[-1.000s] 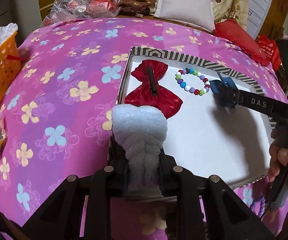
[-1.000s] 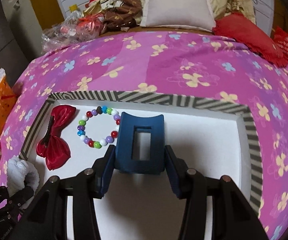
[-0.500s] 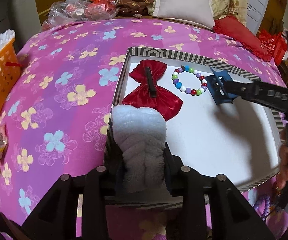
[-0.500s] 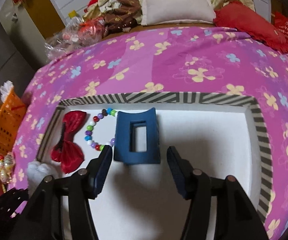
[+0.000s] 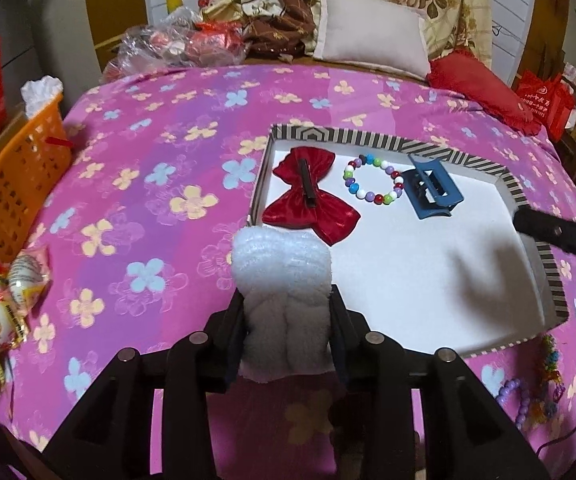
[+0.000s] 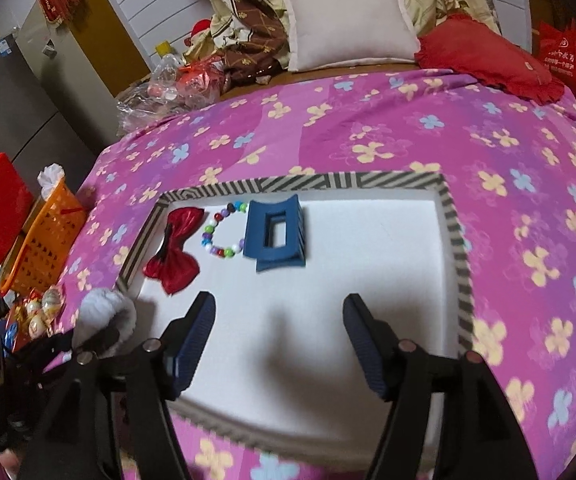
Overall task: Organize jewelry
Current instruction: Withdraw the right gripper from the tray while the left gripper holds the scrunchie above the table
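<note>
The left gripper has a fluffy white scrunchie between its two black fingers, which are spreading apart, though the plush fabric still fills the gap and touches both inner faces; the scrunchie is soft, ribbed and thick, and hangs at the near left corner of a shallow tray with a black-and-white striped rim and a smooth white floor; the right gripper hovers over the near part of that floor, its fingers lined with ridged dark-blue pads, spreading wide with nothing between them; just beyond them, resting on the tray floor and apart from the fingers, is a matte blue plastic claw hair clip, boxy with a rectangular cut-out in its middle; touching or just beside its left edge lies a bracelet of small round glossy beads in many colours, forming a ring; left of that lies a shiny red satin bow with a dark clip across its centre; all three sit in a row along the far left part of the tray; the tray rests on a bed covered in pink and purple cloth printed with yellow and blue flowers; an orange plastic lattice basket stands at the bed's left side.
</note>
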### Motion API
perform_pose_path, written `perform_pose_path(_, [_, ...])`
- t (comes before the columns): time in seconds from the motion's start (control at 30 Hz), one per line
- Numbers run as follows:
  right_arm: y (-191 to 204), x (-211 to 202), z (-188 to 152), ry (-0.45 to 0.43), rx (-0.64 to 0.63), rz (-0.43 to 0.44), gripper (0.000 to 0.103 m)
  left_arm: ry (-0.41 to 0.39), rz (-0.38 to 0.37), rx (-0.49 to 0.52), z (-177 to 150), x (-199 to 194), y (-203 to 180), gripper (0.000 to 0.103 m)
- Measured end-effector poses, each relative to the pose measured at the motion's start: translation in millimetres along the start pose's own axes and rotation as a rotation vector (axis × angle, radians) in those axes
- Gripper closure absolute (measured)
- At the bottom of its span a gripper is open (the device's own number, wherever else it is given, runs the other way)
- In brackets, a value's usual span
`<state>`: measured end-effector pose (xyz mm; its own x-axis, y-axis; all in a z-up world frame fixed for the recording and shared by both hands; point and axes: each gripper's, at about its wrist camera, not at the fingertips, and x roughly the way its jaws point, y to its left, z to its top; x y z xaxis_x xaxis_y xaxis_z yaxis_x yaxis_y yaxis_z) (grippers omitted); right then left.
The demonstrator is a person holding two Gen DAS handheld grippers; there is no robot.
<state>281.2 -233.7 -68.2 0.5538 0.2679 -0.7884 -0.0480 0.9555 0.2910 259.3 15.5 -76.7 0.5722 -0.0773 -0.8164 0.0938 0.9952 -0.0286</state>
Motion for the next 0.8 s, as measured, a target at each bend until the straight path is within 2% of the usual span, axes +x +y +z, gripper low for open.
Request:
perform_pose_path(0.33, [3.6, -58.5, -45.2, -0.027, -0.011, 0.028, 0.03, -0.05, -0.01, -0.001, -24.6, -47.4, -4.2, 0.08])
perform_pose_path(0.8, [5.3, -108.3, -113.6, -0.026, -0.02, 0.025, 0.03, -0.032, -0.007, 0.013, -79.9, -83.9, -6.1, 0.08])
